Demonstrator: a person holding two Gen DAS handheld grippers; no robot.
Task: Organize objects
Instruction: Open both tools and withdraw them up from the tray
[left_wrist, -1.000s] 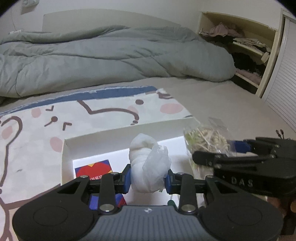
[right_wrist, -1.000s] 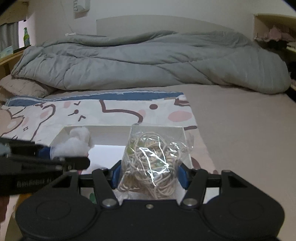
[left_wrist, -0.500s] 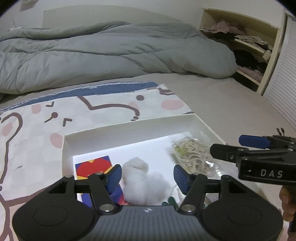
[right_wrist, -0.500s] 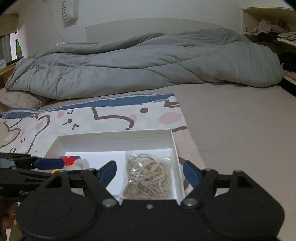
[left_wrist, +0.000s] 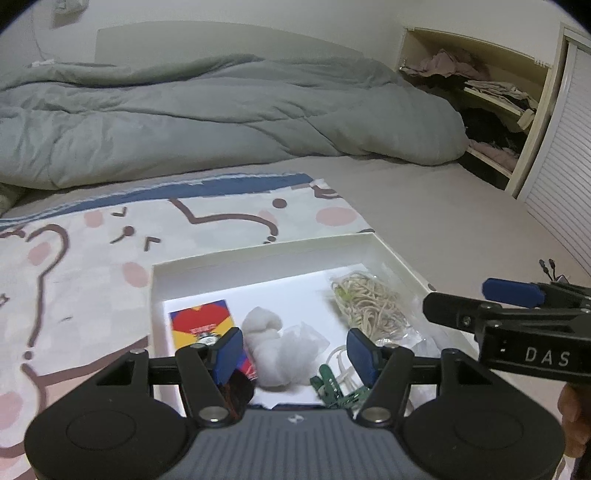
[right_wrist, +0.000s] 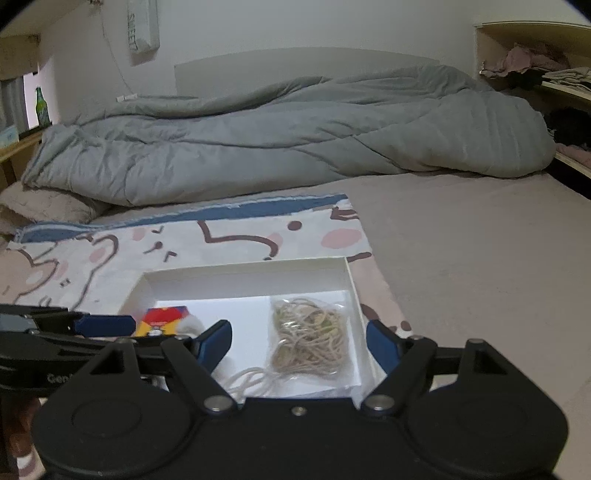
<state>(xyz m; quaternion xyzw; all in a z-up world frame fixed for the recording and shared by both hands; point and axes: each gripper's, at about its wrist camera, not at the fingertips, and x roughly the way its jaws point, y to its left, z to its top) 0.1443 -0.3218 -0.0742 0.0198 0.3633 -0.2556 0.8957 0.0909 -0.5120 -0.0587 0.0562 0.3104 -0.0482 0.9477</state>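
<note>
A white shallow box lies on a cartoon-print mat on the bed. Inside lie a bag of white cotton, a clear bag of rubber bands, a red, yellow and blue card, green ties and a white cord. My left gripper is open and empty just above the cotton. My right gripper is open and empty above the rubber bands; in the left wrist view only one side of it shows.
A rumpled grey duvet lies across the back of the bed. The cartoon mat spreads to the left of the box. Bare sheet lies to the right. Shelves with clothes stand at the far right.
Both grippers have opened and drawn back. The cotton bag and the rubber band bag have been let go and now lie in the box.
</note>
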